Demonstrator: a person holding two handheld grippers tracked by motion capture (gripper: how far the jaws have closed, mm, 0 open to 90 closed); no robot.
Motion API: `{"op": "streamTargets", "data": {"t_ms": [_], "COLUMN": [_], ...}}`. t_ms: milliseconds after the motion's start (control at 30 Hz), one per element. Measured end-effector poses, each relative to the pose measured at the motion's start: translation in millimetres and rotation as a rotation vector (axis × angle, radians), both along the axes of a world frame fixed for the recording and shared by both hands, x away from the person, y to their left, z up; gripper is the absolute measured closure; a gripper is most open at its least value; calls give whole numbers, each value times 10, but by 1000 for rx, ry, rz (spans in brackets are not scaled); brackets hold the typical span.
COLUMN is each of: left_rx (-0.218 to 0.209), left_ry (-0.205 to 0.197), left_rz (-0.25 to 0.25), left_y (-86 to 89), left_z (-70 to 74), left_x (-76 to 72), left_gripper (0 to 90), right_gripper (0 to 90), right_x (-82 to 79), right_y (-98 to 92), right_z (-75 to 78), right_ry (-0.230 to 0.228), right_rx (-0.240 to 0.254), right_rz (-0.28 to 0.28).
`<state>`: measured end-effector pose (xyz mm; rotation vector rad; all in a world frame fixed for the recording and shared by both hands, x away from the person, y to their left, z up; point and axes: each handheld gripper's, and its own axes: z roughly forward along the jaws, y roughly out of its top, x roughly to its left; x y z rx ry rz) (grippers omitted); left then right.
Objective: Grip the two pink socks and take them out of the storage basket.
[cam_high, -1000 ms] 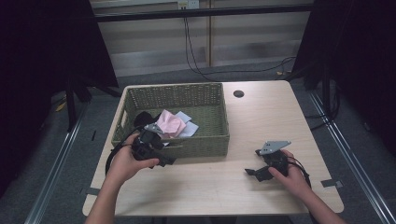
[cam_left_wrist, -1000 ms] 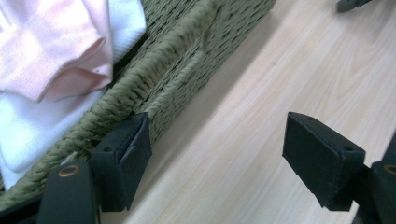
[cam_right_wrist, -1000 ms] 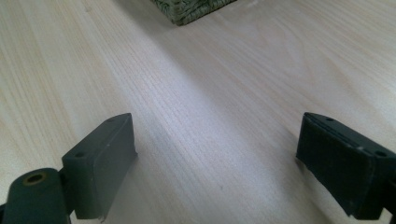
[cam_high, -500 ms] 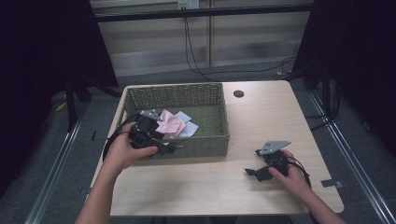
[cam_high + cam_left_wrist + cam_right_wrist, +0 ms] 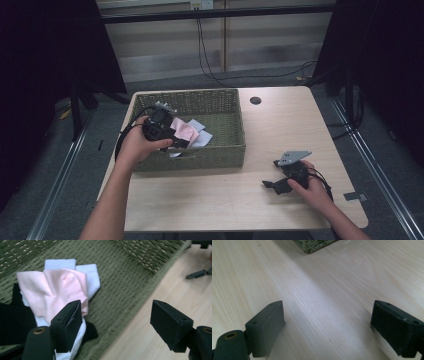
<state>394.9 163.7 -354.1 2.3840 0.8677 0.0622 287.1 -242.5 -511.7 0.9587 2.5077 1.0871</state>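
1. The left gripper (image 5: 181, 141) is held over the near left part of the wicker basket (image 5: 220, 152); its jaws stand wide apart with nothing between them, and they have just been closing a little.
2. In the left gripper view the left jaw overlaps the lower edge of the pink cloth (image 5: 52, 293), so I cannot tell whether it touches the cloth or is raised above it.
3. The pink cloth lies in the basket on top of white cloths (image 5: 87, 277), which peek out at 12 and 3 o'clock of it; their full shapes are covered.
4. A black cloth (image 5: 15, 320) lies at 8 o'clock of the pink one, cut off by the frame edge and partly behind the jaw.
5. In the high view the person's left hand (image 5: 134, 147) and the gripper body cover the left end of the pile.
6. The right gripper (image 5: 270, 185) rests on the wooden table (image 5: 210, 205), at about 4 o'clock of the basket and well apart from it; its jaws are spread wide over bare wood.
7. In the right gripper view a basket corner (image 5: 314, 245) is cut off at 12 o'clock.
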Motion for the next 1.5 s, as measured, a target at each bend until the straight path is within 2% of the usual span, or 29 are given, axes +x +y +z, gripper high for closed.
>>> {"op": "streamTargets", "data": {"t_ms": [100, 167, 200, 300, 433, 467, 500, 533, 567, 633, 700, 733, 900, 1067, 1233, 1333, 1367, 1433, 1500], "left_rx": [3, 23, 42, 33, 54, 47, 47, 69, 69, 75, 69, 81, 91, 84, 91, 127, 132, 151, 148], "left_ry": [2, 0, -5, 11, 11, 20, 20, 27, 32, 45, 41, 43, 53, 63, 66, 85, 90, 79, 80], "left_rz": [20, 31, 59, 72, 111, 145, 145, 141, 147, 160, 199, 190, 232, 246, 254, 246, 230, 238, 250], "left_y": [-22, -36, -55, -60, -42, -38, -38, -17, -6, 5, -1, 9, 44, 44, 28, 1, -9, -27, -29], "left_z": [-9, -32, -69, -118, -178, -208, -208, -226, -245, -281, -332, -349, -482, -554, -628, -696, -715, -737, -729], "left_x": [75, 146, 201, 261, 375, 413, 413, 459, 487, 530, 574, 600, 709, 775, 827, 855, 864, 870, 863], "left_gripper": [258, 265, 268, 282, 290, 293, 298, 298, 333, 334, 338, 339, 366, 379, 464, 507, 538, 675, 773], "right_gripper": [107, 107, 107, 107, 107, 107, 107, 107, 107, 107, 107, 107, 107, 107, 107, 107, 107, 107, 107], "right_x": [0, 1, 0, 0, 0, -1, -1, -1, -1, -1, -1, -1, -1, 0, 2, 2, 2, 3, 1], "right_y": [0, -1, 0, 0, 0, 1, 1, 1, 2, 2, 2, 2, 2, 1, 1, 1, 1, 1, 1], "right_z": [0, 0, 1, 0, 0, 0, 0, 0, 0, 0, 0, 0, 0, 0, -1, -1, -1, -1, -1], "right_ry": [0, 0, 0, 0, 0, 0, 0, 0, 1, 1, 1, 1, 1, -1, -2, -4, -4, -4, -2], "right_rx": [0, 0, -2, 0, 0, 2, 2, 2, 2, 2, 2, 2, 2, 1, 2, 1, 1, 1, 2], "right_rz": [0, 1, -1, 0, 0, -2, -2, -2, -2, -2, -2, -1, -1, 0, 1, 2, 2, 2, 1]}}
